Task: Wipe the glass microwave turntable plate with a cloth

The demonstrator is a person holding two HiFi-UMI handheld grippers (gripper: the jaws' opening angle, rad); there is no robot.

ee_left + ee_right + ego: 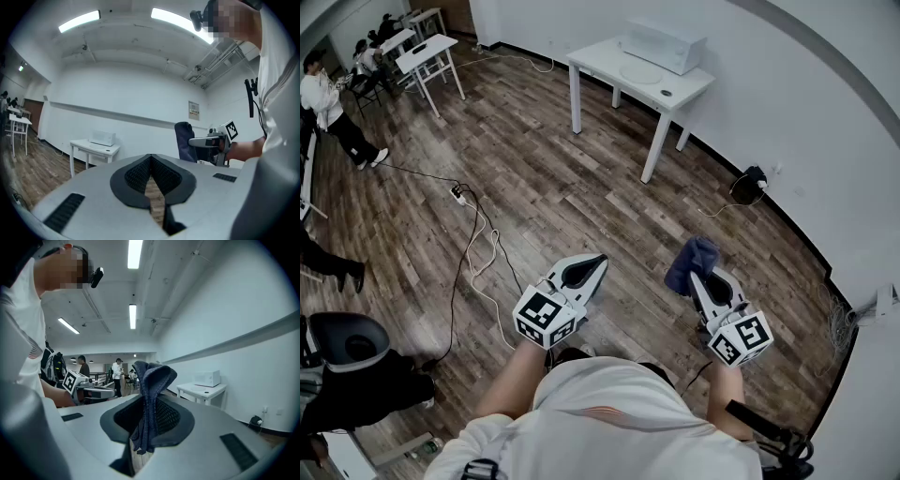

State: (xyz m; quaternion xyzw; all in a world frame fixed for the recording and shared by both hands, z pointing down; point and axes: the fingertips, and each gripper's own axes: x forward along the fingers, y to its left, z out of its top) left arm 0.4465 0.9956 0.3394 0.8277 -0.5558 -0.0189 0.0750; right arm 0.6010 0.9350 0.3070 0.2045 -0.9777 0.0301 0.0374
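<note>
Closest to us is our own white shirt (609,412), filling the bottom of the head view, with both forearms reaching forward from it. Our left gripper (592,267) is held out over the wooden floor (562,178). In the left gripper view its 2 jaws meet at the tips with nothing between them, and a sliver of floor shows through the gap lower down.

Our right gripper (701,279) is about level with it and well apart to the right, and its jaws are clamped on a dark blue cloth (690,258). In the right gripper view the cloth stands up above the jaw tips in a folded bunch, and a shorter end hangs below the pads.

We are standing on open floor, and the glass turntable plate (640,72) is well away from both grippers. It lies flat on a white table (598,58) against the far wall, just in front of a white microwave (667,45). 1 small dark object (666,92) sits on the same table near the plate; we cannot tell what it is.

Cables (491,242) trail across the floor to our left from a power strip (459,194). Further left, 1 person (323,98) stands near other white tables (427,52), and a black chair (347,342) sits at the lower left edge.
</note>
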